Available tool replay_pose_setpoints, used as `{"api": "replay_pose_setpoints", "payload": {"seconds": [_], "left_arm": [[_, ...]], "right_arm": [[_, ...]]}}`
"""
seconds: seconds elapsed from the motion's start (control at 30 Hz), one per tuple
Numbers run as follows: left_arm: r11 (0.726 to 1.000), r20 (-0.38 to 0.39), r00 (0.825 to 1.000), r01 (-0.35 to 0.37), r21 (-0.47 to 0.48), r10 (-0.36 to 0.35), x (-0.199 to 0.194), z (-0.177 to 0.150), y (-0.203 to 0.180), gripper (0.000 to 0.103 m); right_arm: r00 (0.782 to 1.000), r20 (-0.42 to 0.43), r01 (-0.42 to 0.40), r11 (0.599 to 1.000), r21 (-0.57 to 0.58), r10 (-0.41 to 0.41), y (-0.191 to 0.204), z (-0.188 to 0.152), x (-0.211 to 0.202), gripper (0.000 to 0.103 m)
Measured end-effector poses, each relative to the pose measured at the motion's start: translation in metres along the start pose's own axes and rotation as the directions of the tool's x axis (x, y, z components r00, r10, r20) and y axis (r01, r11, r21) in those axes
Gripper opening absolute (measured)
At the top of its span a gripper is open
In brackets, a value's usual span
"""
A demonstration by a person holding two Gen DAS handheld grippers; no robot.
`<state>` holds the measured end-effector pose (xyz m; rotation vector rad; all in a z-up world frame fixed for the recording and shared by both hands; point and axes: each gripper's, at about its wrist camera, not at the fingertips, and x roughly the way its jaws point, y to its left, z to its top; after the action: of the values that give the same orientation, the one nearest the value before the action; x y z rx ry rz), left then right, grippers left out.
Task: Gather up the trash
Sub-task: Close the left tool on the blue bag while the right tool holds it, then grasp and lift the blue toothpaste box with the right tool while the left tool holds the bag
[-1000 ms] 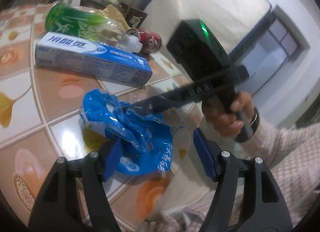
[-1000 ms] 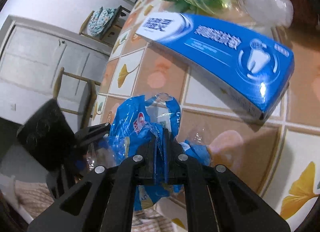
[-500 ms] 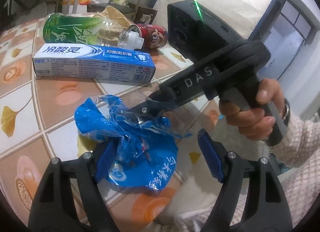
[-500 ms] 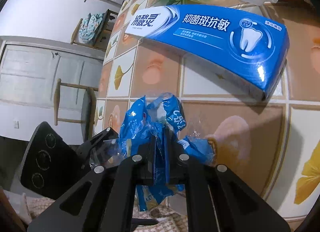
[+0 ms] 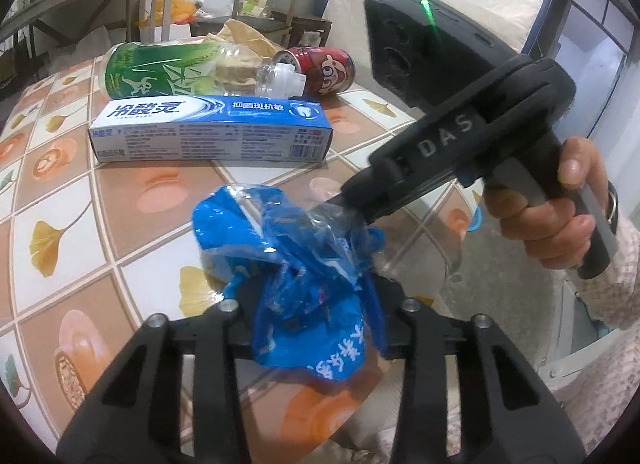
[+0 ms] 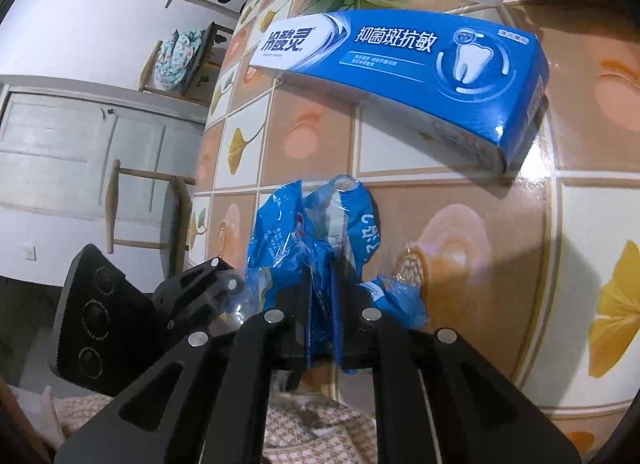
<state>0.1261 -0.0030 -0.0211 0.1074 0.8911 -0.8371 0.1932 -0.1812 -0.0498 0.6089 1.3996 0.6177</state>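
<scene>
A crumpled blue plastic wrapper [image 5: 296,256] hangs just above the tiled table near its edge. My left gripper [image 5: 316,304] is shut on its lower part. My right gripper [image 6: 322,296] is shut on the same wrapper [image 6: 320,224]; it enters the left wrist view from the right [image 5: 352,204], pinching the wrapper's upper clear end. The left gripper shows in the right wrist view at the lower left [image 6: 208,284].
On the table [image 5: 72,200] lie a blue toothpaste box [image 5: 212,132], a crushed green-labelled bottle [image 5: 168,72], a red can [image 5: 324,68] and brown paper [image 5: 244,40]. Wooden chairs [image 6: 132,208] stand beside the table.
My left gripper has closed from open onto the wrapper's lower part. The right gripper stays shut on the wrapper, which has lifted slightly toward the table edge.
</scene>
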Motion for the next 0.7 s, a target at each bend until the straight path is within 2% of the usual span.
{"api": "replay_pose_setpoints", "payload": {"seconds": [0.13, 0.2, 0.33, 0.4, 0.43, 0.5, 0.6, 0.7], "left_arm": [[1.000, 0.002, 1.000, -0.018, 0.000, 0.018, -0.001, -0.002, 0.001, 0.018], [1.000, 0.004, 1.000, -0.026, -0.003, 0.026, -0.001, -0.001, 0.004, 0.014], [0.999, 0.020, 0.999, -0.039, -0.015, 0.040, -0.005, -0.001, 0.010, 0.012], [0.999, 0.030, 0.999, -0.038, -0.023, 0.039, -0.006, -0.002, 0.013, 0.012], [0.999, 0.035, 0.999, -0.036, -0.029, 0.037, -0.007, -0.002, 0.015, 0.012], [0.998, 0.047, 0.998, -0.034, -0.043, 0.036, -0.010, -0.002, 0.020, 0.011], [0.998, 0.063, 0.997, -0.035, -0.061, 0.039, -0.012, -0.002, 0.027, 0.011], [0.996, 0.077, 0.996, -0.035, -0.083, 0.042, -0.017, -0.005, 0.034, 0.011]], "right_arm": [[1.000, 0.020, -0.003, 1.000, -0.011, 0.004, 0.000, -0.006, -0.008, 0.015], [0.999, 0.037, -0.005, 1.000, -0.022, 0.005, 0.000, -0.009, -0.015, 0.028], [0.994, 0.107, -0.014, 0.998, -0.058, 0.020, 0.005, -0.017, -0.041, 0.043], [0.985, 0.171, -0.011, 0.996, -0.090, 0.026, 0.011, -0.021, -0.062, 0.050], [0.979, 0.203, 0.006, 0.994, -0.106, 0.015, 0.015, -0.022, -0.071, 0.052], [0.961, 0.275, 0.058, 0.988, -0.142, -0.017, 0.022, -0.024, -0.087, 0.064], [0.917, 0.370, 0.237, 0.949, -0.208, -0.148, 0.039, -0.024, -0.099, 0.068], [0.888, 0.405, 0.347, 0.896, -0.276, -0.219, 0.047, -0.014, -0.094, 0.069]]}}
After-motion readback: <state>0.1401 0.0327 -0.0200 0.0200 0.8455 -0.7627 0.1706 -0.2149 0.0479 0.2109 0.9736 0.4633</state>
